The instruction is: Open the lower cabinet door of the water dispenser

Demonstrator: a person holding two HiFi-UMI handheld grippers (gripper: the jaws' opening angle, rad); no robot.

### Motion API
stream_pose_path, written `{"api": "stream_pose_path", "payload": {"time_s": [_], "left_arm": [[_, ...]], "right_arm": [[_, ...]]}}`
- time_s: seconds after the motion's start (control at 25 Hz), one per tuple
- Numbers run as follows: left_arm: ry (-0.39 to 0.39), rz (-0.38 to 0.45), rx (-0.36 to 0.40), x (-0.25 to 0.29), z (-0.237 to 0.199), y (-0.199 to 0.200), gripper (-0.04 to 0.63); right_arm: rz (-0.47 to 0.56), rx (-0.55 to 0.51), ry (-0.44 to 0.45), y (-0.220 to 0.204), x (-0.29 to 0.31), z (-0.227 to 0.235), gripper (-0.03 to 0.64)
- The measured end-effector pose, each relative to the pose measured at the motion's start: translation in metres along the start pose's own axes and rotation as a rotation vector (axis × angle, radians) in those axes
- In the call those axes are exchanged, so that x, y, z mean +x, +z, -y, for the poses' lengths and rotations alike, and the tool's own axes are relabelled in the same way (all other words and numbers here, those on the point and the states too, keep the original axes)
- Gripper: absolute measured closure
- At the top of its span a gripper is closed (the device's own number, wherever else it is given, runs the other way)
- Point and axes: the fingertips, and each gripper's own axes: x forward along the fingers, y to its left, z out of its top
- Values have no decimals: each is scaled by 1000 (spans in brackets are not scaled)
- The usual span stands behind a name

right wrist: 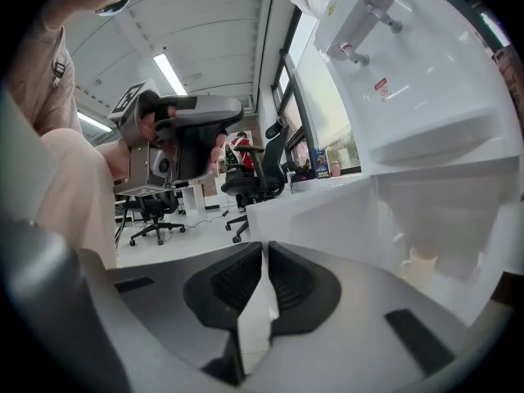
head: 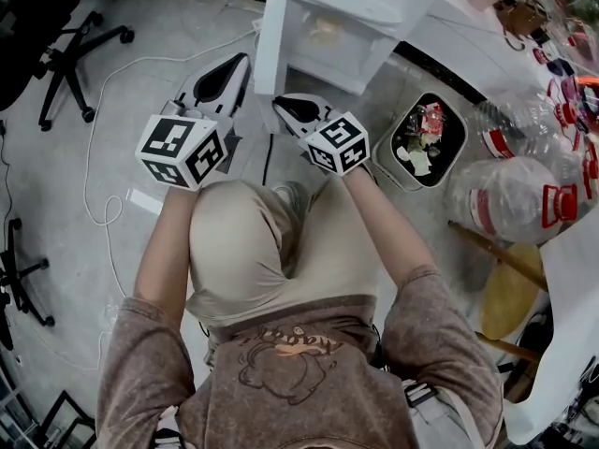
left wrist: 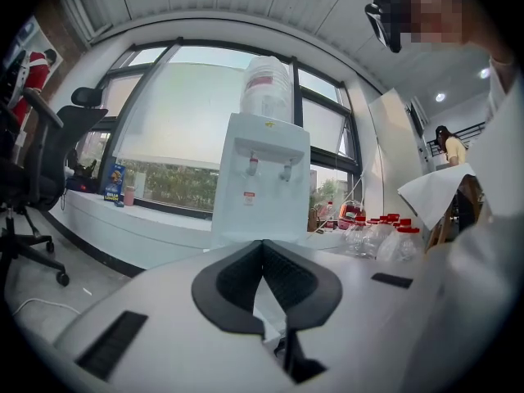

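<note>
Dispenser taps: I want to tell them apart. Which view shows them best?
The left gripper view: both taps face the camera squarely, side by side. The right gripper view shows them from below, steeply skewed. The head view doesn't show them.

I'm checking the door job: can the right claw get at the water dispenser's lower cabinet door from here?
Probably yes. The right claw, shut and empty, sits beside the lower cabinet door, which appears swung outward, with nothing between them. It would need opening to grip the edge.
</note>
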Motion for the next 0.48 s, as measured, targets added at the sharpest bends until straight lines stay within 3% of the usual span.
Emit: {"api": "stream_pose_path", "payload": {"time_s": [0.48], "left_arm": [[59, -7, -13, -14, -21, -2, 583]], "right_arm": [[7, 17, 72, 5, 39, -18, 586]]}}
